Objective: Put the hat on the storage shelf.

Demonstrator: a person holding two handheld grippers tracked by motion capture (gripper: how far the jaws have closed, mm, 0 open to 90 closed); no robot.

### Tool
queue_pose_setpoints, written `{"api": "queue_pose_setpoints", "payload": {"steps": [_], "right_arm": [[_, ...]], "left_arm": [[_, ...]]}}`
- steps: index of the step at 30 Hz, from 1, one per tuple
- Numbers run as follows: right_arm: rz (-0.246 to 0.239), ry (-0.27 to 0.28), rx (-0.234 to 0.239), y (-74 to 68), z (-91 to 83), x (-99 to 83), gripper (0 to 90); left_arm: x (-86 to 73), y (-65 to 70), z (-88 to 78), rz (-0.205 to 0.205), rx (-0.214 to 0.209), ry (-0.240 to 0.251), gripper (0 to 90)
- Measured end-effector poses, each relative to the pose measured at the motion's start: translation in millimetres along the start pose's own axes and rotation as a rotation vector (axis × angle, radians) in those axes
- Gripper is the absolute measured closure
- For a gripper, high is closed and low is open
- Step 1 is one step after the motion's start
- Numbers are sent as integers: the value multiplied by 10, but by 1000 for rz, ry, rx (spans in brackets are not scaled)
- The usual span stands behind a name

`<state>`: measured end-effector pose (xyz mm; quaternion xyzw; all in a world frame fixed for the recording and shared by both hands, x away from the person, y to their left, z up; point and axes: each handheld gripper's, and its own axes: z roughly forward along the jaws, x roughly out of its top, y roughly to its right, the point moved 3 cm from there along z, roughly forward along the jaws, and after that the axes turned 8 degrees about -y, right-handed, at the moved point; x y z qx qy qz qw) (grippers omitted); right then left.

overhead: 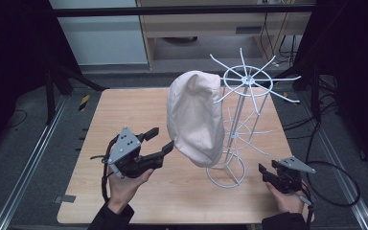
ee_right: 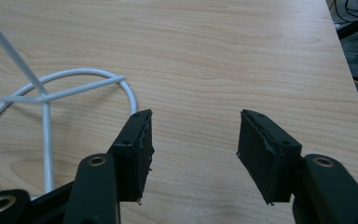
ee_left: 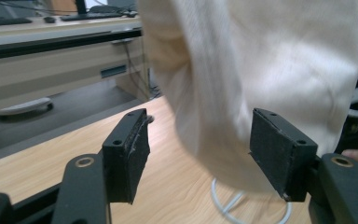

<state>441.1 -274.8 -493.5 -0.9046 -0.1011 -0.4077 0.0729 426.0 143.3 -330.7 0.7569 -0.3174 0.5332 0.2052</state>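
1. The cream cap hangs on an upper prong of the white wire rack, draping down toward the rack's base ring.
2. The left gripper sits just beside the cap's lower edge, jaws spread wide; in the left gripper view the fabric shows behind and between the pads, and whether it touches them I cannot tell.
3. The right gripper rests low on the wooden table near the base ring, jaws wide, holding nothing.
4. By my reading the cap is hung; the hand should draw away gently, without snagging cloth or nudging the rack.
5. No containers here; the rack's other prongs carry nothing.
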Motion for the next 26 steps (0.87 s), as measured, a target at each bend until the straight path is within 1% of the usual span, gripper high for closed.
{"api": "queue_pose_setpoints", "payload": {"steps": [3, 4, 6, 8, 10, 12, 14, 16, 18, 19, 21, 23, 24, 26], "right_arm": [[0, -3, 4, -5, 5, -1, 441], [0, -5, 2, -7, 6, -2, 440], [-2, -4, 3, -10, 3, -2, 438], [0, -5, 1, -7, 6, -4, 436], [-1, -7, 1, -9, 7, -7, 434], [-1, -4, 1, -11, 6, -6, 429], [-7, -4, -2, -8, 15, -8, 421], [-8, -2, -2, -13, 15, -8, 408], [-7, 1, -3, -10, 17, -8, 394], [-5, -1, 0, -10, 19, -9, 386], [-2, -7, 5, -13, 30, -12, 363], [-6, -10, 2, -15, 46, -15, 344], [-5, -12, 2, -16, 49, -16, 334], [-3, -11, 4, -20, 55, -15, 316]], "left_arm": [[-139, -85, -97, -5, 30, -18, 357], [-203, -123, -126, -6, 45, -31, 354], [-364, -228, -174, -10, 80, -72, 347], [-499, -317, -200, -31, 100, -92, 341], [-665, -424, -216, -52, 137, -127, 335], [-831, -544, -225, -82, 170, -159, 334], [-1000, -670, -222, -102, 212, -205, 334], [-1210, -831, -225, -143, 251, -260, 331], [-1327, -919, -238, -170, 269, -290, 329], [-1415, -988, -255, -175, 297, -312, 329], [-1521, -1082, -289, -193, 322, -336, 328], [-1623, -1178, -332, -215, 352, -350, 325], [-1679, -1232, -348, -220, 371, -360, 326], [-1758, -1304, -367, -214, 397, -388, 326]]}}
